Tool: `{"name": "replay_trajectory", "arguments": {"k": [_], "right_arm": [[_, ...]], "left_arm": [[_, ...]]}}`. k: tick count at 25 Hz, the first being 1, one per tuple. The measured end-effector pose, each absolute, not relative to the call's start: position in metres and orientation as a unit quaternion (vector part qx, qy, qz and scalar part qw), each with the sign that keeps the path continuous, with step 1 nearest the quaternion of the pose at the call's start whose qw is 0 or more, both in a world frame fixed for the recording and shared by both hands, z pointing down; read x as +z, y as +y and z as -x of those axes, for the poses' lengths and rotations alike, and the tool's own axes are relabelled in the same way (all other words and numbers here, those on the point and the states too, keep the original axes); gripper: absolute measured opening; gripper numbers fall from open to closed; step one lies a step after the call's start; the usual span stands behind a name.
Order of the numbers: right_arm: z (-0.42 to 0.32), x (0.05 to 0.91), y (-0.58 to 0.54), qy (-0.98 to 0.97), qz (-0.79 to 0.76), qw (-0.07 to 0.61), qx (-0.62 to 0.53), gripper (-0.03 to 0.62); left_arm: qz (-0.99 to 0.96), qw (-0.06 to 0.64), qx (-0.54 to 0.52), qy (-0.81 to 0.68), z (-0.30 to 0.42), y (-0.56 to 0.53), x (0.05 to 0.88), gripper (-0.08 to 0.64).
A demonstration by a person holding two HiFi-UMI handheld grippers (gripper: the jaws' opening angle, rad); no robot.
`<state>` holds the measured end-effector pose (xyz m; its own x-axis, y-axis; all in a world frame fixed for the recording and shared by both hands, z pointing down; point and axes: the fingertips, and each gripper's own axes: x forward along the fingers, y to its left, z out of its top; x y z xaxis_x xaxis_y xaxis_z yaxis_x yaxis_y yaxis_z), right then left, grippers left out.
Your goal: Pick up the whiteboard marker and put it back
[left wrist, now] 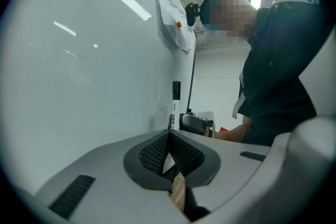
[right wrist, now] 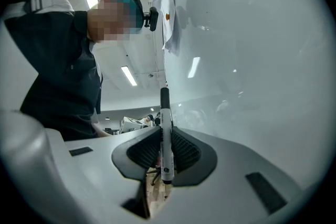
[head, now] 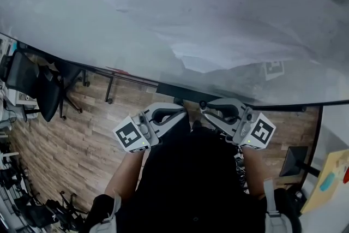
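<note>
Jaws of our right gripper [right wrist: 166, 139] are clamped on the whiteboard marker [right wrist: 165, 107], which stands upright between them with its black cap up, close beside the whiteboard [right wrist: 252, 60]. Our left gripper [left wrist: 169, 140] has its jaws pressed together on nothing, near the same board.

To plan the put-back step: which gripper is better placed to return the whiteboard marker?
Right. The right gripper is shut on the whiteboard marker beside the whiteboard; the left gripper is shut and empty.
</note>
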<state>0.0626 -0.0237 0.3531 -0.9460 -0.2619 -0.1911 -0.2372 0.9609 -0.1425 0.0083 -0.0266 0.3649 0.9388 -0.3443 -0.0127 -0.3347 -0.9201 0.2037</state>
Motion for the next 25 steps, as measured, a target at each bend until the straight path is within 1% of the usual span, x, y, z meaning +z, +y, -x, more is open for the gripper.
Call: {"name": "replay_trajectory", "arguments": {"k": [5, 8, 14, 16, 19, 20, 25], "right_arm": [[-0.064, 0.358, -0.031, 0.983, 0.162, 0.074, -0.038, 0.072], [-0.046, 0.358, -0.046, 0.977, 0.199, 0.055, -0.043, 0.072], [-0.044, 0.385, -0.061, 0.971, 0.238, -0.021, -0.016, 0.072], [-0.041, 0.397, -0.063, 0.969, 0.240, -0.061, 0.004, 0.072], [-0.039, 0.428, -0.061, 0.956, 0.238, -0.169, 0.039, 0.072], [-0.038, 0.437, -0.061, 0.950, 0.240, -0.195, 0.046, 0.072], [-0.029, 0.481, -0.062, 0.930, 0.243, -0.264, 0.077, 0.072]], "left_arm": [[-0.978, 0.098, -0.029, -0.180, -0.006, -0.029, 0.364, 0.012], [-0.977, 0.100, -0.032, -0.185, 0.013, -0.035, 0.366, 0.012], [-0.975, 0.104, -0.032, -0.194, 0.018, -0.041, 0.372, 0.012], [-0.974, 0.105, -0.032, -0.196, 0.019, -0.041, 0.373, 0.012], [-0.974, 0.106, -0.029, -0.197, 0.021, -0.040, 0.375, 0.012], [-0.974, 0.107, -0.028, -0.196, 0.021, -0.040, 0.376, 0.012], [-0.974, 0.110, -0.030, -0.195, 0.021, -0.039, 0.378, 0.012]]}}
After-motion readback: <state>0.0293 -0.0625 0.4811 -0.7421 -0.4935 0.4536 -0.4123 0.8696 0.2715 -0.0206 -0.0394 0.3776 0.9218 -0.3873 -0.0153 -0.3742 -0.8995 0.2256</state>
